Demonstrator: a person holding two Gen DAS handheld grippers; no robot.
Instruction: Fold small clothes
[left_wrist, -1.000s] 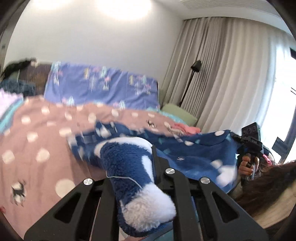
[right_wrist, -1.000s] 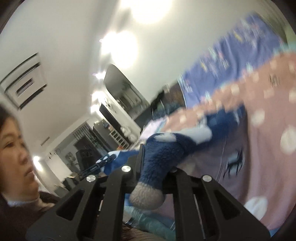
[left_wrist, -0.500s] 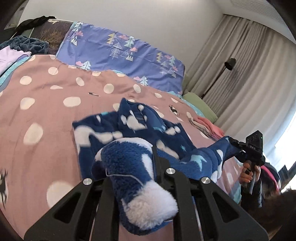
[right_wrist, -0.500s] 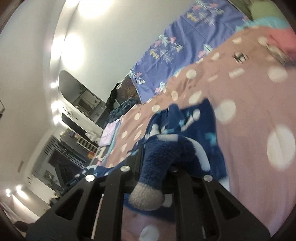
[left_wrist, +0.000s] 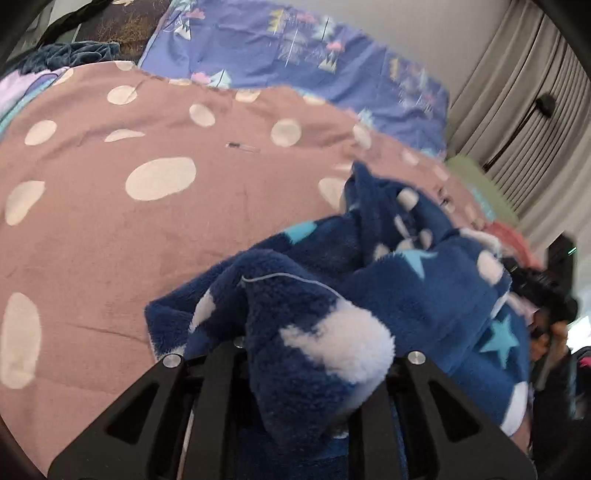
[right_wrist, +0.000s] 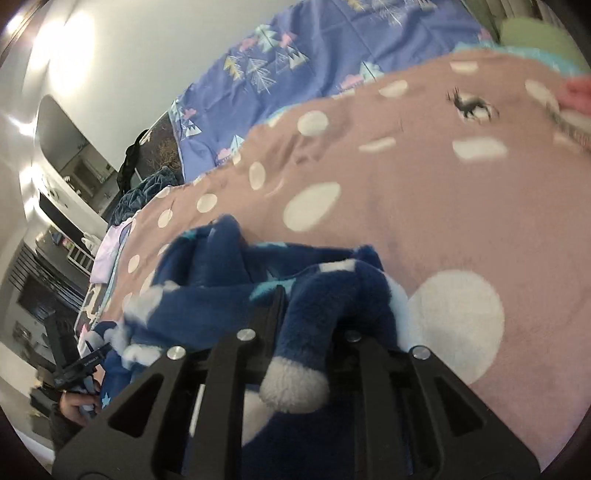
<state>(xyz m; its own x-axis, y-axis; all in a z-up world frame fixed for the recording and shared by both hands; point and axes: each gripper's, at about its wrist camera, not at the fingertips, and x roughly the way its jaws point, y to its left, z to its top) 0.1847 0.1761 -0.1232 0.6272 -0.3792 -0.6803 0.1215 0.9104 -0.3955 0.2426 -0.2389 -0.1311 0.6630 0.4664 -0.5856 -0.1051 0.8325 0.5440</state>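
Observation:
A small navy fleece garment (left_wrist: 424, 280) with white dots and light blue stars lies bunched low over the pink dotted blanket (left_wrist: 147, 240). My left gripper (left_wrist: 295, 354) is shut on one fluffy corner of it. My right gripper (right_wrist: 310, 332) is shut on another corner of the garment (right_wrist: 221, 295), whose white-tipped end hangs toward the camera. The right gripper also shows at the far right of the left wrist view (left_wrist: 546, 291), and the left gripper at the lower left of the right wrist view (right_wrist: 81, 365). The fingertips are hidden in the fleece.
A purple tree-print pillow (left_wrist: 295, 48) lies at the head of the bed. Folded clothes, lilac and dark blue (right_wrist: 122, 221), sit at the bed's left side. Pink clothes (right_wrist: 576, 92) and a green cushion (right_wrist: 535, 37) lie at the right. Curtains and a floor lamp (left_wrist: 543, 103) stand beyond.
Both grippers have come down and forward toward the bed with the garment. The fleece, held up and stretched before, now sags and bunches close to the blanket.

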